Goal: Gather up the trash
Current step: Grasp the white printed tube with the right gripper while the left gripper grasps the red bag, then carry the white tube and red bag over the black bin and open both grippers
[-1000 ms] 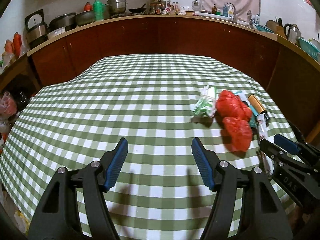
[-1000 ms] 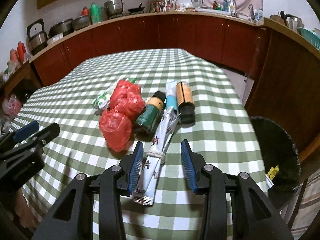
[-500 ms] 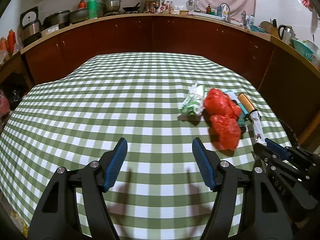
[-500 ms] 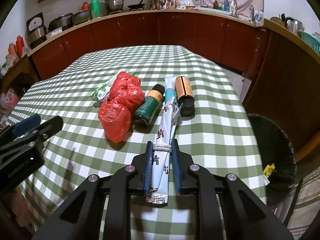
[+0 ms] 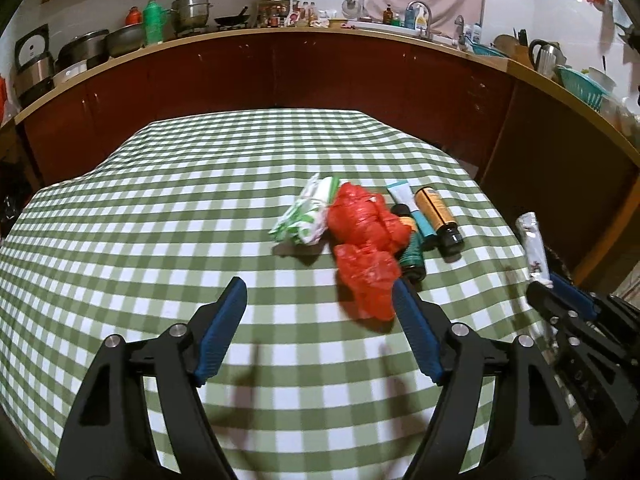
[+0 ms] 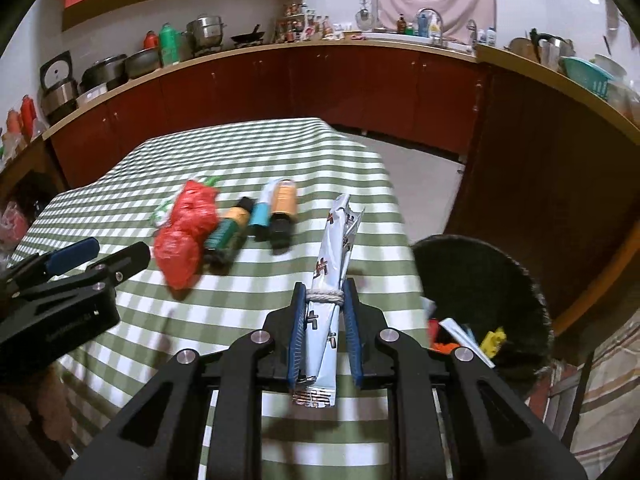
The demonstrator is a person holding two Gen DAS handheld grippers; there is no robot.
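Silver wrapper clamped, tilted upward

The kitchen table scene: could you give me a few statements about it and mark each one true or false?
1. The right claw is clamped on a silver wrapper. True.
2. The left claw holds the red plastic bag. False: its jaws are opening with nothing between them; the bag lies on the tablecloth.
3. A black bin stands off the table's right edge, with litter already inside. True.
4. The amber bottle stands upright. False: it lies on its side.
5. The tablecloth is plain white. False: green and white checks.
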